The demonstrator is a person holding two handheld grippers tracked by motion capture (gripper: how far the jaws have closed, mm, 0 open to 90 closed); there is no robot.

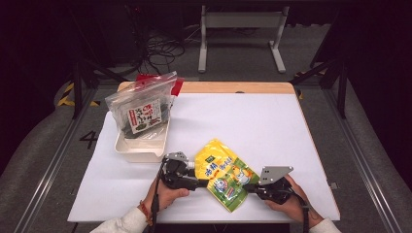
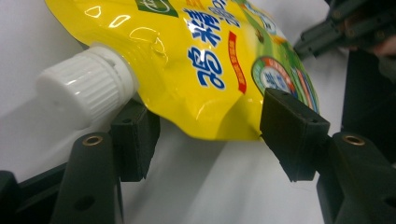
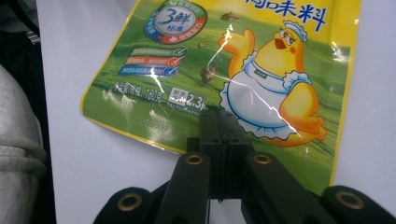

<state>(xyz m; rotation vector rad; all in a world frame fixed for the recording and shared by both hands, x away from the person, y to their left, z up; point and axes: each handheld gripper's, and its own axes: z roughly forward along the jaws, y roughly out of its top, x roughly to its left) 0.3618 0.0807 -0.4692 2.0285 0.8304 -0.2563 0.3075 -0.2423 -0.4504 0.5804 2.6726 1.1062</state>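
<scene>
Pouch [image 1: 225, 174] could slip: my right gripper [image 3: 223, 122] pinches only its bottom edge. My left gripper [image 2: 210, 135] stands parted at the cap [image 2: 86, 88], gripping nothing.

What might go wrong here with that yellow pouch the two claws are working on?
The left gripper stands open around the yellow pouch, so the right gripper, pinching one edge, carries it alone; the glossy film could slip out. The left jaw sits right beside the white cap and might knock it.
</scene>
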